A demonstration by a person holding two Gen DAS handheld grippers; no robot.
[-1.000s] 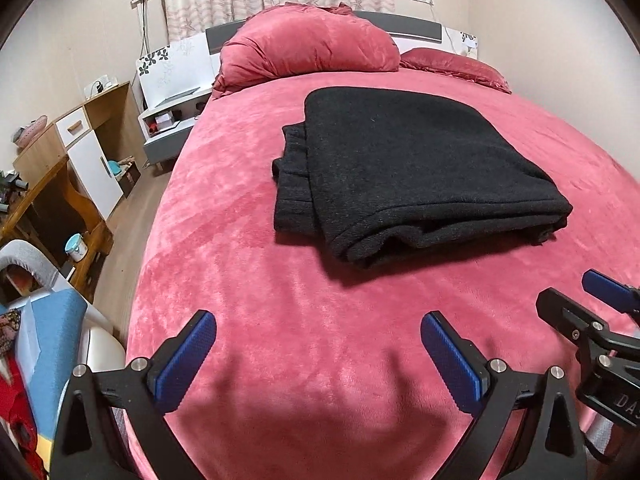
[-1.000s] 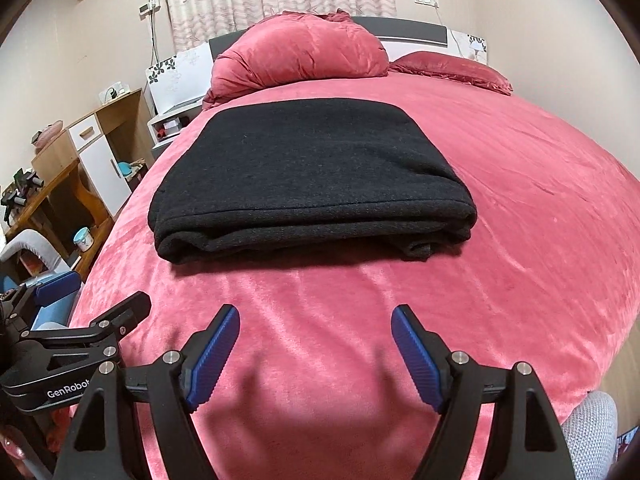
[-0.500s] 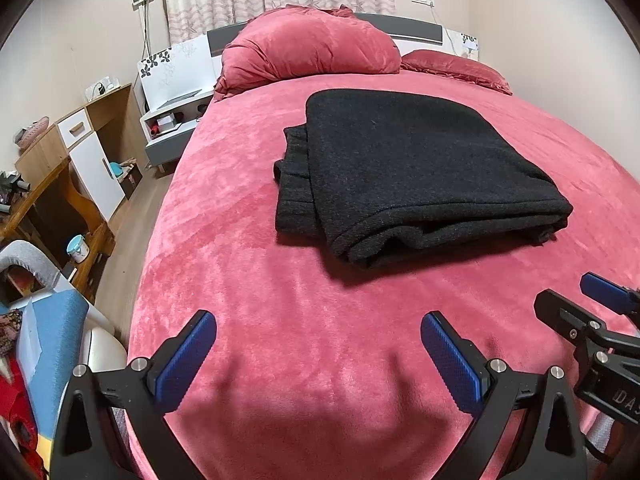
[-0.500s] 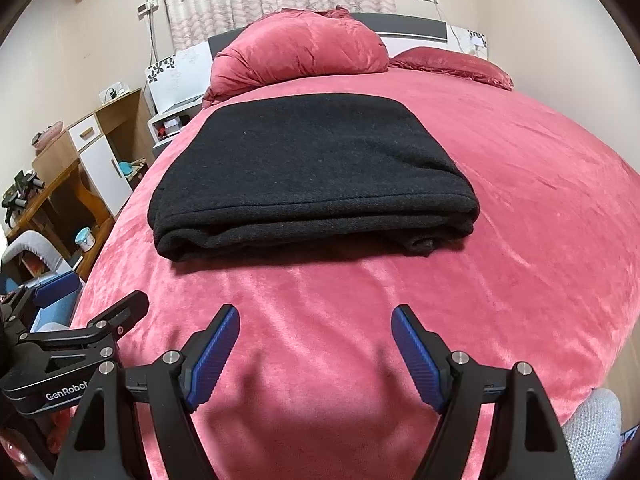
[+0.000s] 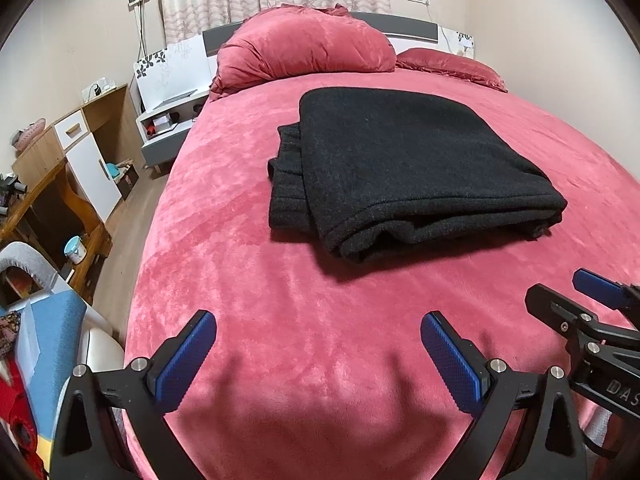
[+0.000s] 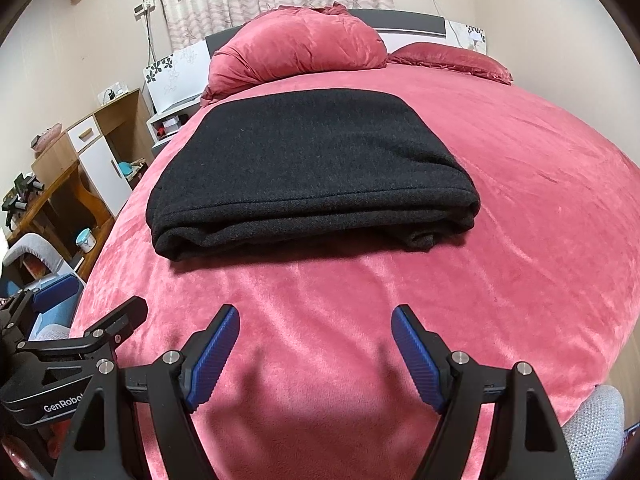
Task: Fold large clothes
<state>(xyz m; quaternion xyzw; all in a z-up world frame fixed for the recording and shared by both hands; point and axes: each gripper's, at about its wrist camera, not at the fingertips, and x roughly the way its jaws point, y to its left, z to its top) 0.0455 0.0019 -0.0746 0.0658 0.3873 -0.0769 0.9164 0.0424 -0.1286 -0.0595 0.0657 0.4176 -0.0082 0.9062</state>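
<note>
Black garment point(image 5: 404, 168) lay folded in thick rectangle on red bed cover point(image 5: 248, 280), ahead of both claws, well apart from them. Layered fold edge faced claws. Left claw point(image 5: 318, 344) hovered over bare cover, jaws wide, nothing between. Right claw point(image 6: 316, 336) likewise spread wide, empty. 2 red pillows point(image 6: 296, 52) beyond garment, at headboard.

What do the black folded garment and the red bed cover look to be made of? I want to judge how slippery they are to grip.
The black garment looks like thick wool or a wool-like knit: matte, slightly fuzzy, with bulky rounded folds at its near edge. The bed cover looks like plush fleece or velvet: a soft sheen and brushed streaks where the pile lies differently. The fibre of either cannot be confirmed from sight.
</note>
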